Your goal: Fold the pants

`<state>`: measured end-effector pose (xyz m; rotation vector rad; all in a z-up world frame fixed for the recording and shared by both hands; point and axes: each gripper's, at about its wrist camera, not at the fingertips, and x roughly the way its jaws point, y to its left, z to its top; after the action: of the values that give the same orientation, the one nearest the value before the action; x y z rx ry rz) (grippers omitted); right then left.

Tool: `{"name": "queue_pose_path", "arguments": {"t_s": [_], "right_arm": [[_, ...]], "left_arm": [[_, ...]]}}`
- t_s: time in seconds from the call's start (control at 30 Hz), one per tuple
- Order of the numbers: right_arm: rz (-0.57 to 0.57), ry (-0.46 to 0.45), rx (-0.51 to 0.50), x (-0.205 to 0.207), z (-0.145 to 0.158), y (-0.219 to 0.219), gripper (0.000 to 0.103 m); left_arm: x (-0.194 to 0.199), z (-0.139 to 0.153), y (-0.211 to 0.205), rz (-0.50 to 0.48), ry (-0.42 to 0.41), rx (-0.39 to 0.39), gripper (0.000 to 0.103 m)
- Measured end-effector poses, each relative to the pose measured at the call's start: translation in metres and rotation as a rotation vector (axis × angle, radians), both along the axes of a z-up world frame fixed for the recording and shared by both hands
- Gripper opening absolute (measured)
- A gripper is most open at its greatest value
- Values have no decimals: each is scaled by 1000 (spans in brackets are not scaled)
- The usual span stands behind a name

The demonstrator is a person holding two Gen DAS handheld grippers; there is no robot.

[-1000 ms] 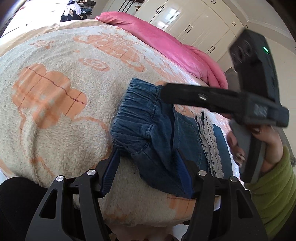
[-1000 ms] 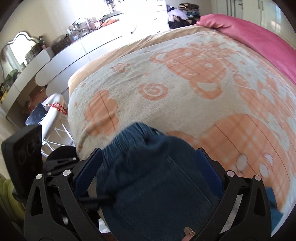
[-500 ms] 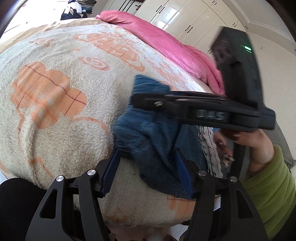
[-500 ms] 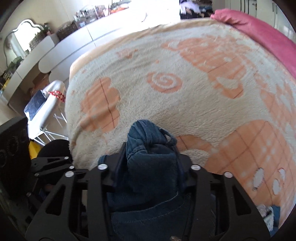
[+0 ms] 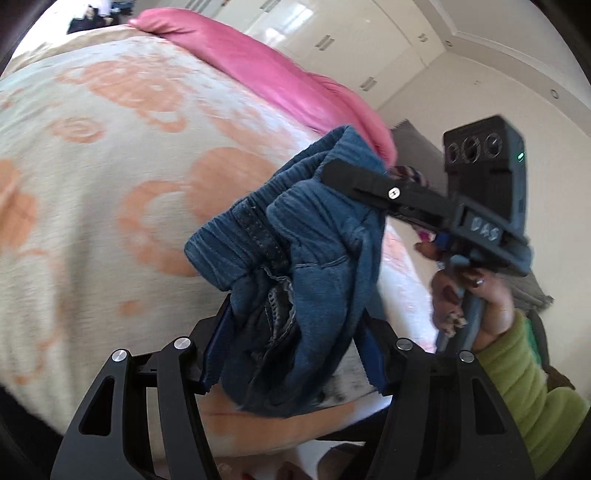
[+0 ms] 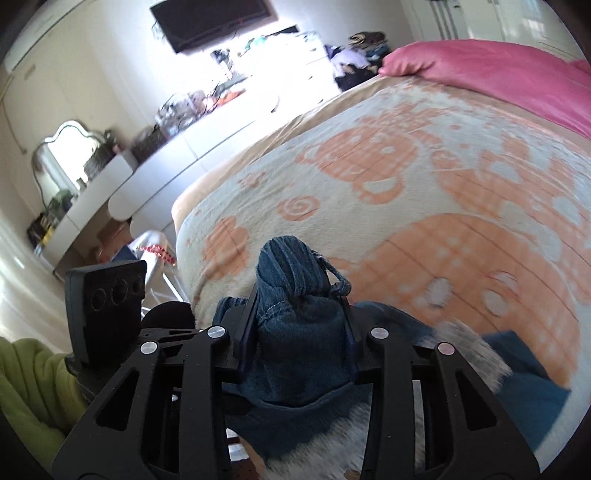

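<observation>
Holding item one: blue denim pants with a ribbed elastic waistband (image 5: pixel 295 266), bunched and lifted above the bed, caught between two hand-held grippers.

Left hand-held gripper (image 5: pixel 291 350): black frame, blue ridged pads. Its jaws stand partly apart with a thick wad of denim filling the gap; the pads press on the cloth from both sides. A seam and a frayed inner edge show in the folds just above the pads.

Right hand-held gripper (image 6: pixel 297 328): same build. Its jaws have just been closing and now clamp a narrow gathered roll of the waistband, which rises upright between the pads and ends in a rounded ribbed knob with a small cord loop at its right side. In the left view this gripper comes in from the right, its finger lying across the upper waistband, held by a hand (image 5: pixel 476 299) in a green fleece sleeve (image 5: pixel 524 376).

Beneath: more denim and a strip of pale lace trim (image 6: pixel 469 350), blurred, hanging toward the bed.

Bed cover: cream fleece blanket with orange checked cartoon shapes (image 6: pixel 424 192), soft nap.

Beyond: pink satin quilt (image 6: pixel 509 70), smooth and sheened, along the far edge of the bed.

Room: long white desk (image 6: pixel 155 177) carrying clutter, a scalloped silver-framed mirror (image 6: pixel 62 155), a dark wall-mounted screen (image 6: pixel 214 20), glossy white wardrobe doors (image 5: pixel 332 33).
</observation>
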<state>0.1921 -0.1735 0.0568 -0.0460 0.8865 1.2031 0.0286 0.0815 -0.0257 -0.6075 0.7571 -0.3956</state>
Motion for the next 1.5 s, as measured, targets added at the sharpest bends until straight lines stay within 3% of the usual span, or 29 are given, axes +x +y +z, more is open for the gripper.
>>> {"name": "queue_pose_path", "arguments": {"t_s": [0.2,0.27,0.37,0.53,0.67,0.73,0.8,0.93,1.03,1.07,1.1,1.27,1.5], "right_arm": [[-73,37,80,15,-2,-59,36],[-107,48,109,18,-4,-79,48],[-164,107,162,23,-17,-113,53],[-245,89,48,15,-41,-142,53],[-270,58,-68,7,-58,-142,53],[-305,33,-158,9,-66,-142,54],[-317,20,-186,10,-72,-143,57],[-326,3,-130,3,-66,-151,59],[-335,-54,-51,-12,-48,-169,68],[-340,-64,-31,-15,-44,-173,72],[-345,-76,-13,-19,-38,-177,73],[-331,-157,-12,-54,-25,-184,73],[-191,-294,-103,-119,-22,-158,73]], "left_arm": [[16,10,-49,-98,-15,12,59],[19,8,-63,-134,-15,28,59],[24,1,-89,-198,5,46,59],[23,-15,-122,-307,44,75,59],[25,-16,-138,-331,38,153,59],[23,-15,-140,-334,40,158,59],[23,-17,-138,-335,47,150,59],[15,-11,-130,-318,48,131,59],[6,11,-115,-268,-18,156,61],[6,18,-109,-247,-38,182,82],[5,24,-104,-223,-54,211,94],[14,33,-80,-132,-62,281,94],[43,28,-63,-84,-12,321,94]]}}
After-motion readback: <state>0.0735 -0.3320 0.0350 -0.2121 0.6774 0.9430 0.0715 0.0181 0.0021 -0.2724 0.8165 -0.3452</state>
